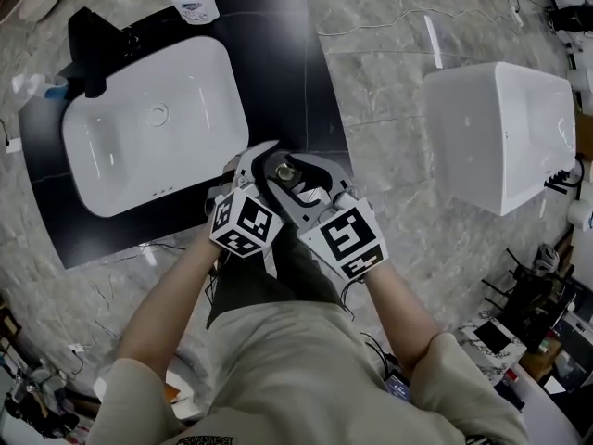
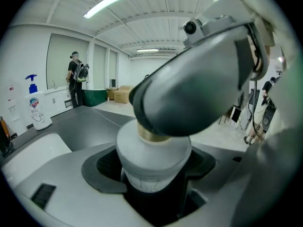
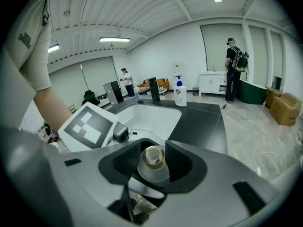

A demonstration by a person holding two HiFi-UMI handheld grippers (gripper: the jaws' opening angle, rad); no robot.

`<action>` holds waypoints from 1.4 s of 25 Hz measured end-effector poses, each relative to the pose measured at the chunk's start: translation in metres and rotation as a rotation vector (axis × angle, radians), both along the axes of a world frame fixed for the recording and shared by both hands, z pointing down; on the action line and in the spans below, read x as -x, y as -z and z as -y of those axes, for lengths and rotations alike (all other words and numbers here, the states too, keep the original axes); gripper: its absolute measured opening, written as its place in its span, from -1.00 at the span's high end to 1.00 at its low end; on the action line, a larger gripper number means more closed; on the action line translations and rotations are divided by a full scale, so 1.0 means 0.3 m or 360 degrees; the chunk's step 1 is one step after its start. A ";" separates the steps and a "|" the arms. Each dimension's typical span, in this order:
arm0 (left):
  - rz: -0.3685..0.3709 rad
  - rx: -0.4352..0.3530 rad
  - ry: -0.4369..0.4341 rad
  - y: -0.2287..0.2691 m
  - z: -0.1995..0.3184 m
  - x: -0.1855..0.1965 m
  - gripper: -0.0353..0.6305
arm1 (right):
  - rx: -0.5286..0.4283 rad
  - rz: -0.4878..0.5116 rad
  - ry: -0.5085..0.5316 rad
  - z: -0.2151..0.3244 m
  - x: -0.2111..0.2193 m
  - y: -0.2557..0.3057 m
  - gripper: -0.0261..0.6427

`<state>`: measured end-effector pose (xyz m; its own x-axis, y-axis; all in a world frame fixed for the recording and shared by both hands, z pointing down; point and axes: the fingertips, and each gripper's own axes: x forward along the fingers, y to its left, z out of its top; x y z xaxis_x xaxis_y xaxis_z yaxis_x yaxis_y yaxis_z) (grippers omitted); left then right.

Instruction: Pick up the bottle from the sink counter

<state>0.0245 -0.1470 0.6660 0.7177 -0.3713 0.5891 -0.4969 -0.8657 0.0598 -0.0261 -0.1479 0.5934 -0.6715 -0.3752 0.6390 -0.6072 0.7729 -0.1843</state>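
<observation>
The small white bottle (image 2: 152, 150) with a gold neck is clamped by its body between the pads of the left gripper (image 2: 154, 178), at the front edge of the black sink counter (image 1: 310, 72). Its neck is flanked by the jaws of the right gripper (image 3: 152, 162), which are spread and are not seen pressing on it.

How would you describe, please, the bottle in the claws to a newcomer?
Find the black counter around the white sink. Near its front edge, the left claw grips a small white bottle with a gold neck; the pump bottle behind the sink is blue-topped.
</observation>
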 end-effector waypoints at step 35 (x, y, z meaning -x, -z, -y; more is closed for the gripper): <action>-0.0005 -0.0354 0.0087 0.934 0.238 0.064 -0.11 | -0.0596 0.0217 0.0126 0.174 0.052 0.892 0.57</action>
<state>0.0054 -0.2184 0.3858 0.6948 -0.5301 0.4860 -0.5433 -0.8297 -0.1281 -0.0417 -0.2000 0.3258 -0.7768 -0.5087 0.3712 -0.5324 0.8454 0.0444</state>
